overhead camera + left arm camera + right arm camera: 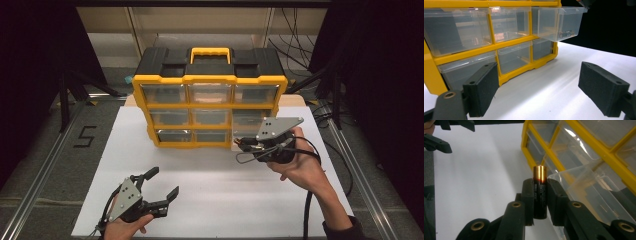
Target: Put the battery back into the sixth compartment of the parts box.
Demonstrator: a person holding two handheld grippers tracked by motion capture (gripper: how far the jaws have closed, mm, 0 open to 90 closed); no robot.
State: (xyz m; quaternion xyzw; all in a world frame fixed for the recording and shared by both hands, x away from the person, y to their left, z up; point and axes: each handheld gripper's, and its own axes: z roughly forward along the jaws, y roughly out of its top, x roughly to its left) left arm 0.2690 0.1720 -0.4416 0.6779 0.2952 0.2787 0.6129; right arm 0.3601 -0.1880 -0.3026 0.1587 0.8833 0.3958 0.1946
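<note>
A white tabletop (215,195) carries a yellow-framed organizer (210,100) with a black top, a yellow handle and three rows of clear plastic drawers. It stands at the far middle of the tabletop, front facing the person. One drawer (564,22) on its right column is pulled out; in the left gripper view it juts from the frame, and a small dark cylinder lies at its bottom, too small to tell more. The left gripper (159,186) hovers low over the near left of the tabletop, its two black foam-faced jaws spread wide with nothing between them. The right gripper (240,143), held in the right hand (300,167), sits at the organizer's lower right corner, just beside the open drawer. Its jaws are nearly closed and clamp a battery (539,192) upright between the pads (527,195): a smooth black cylinder with a shiny copper-coloured band at its top end, standing proud of the jaw tips.
</note>
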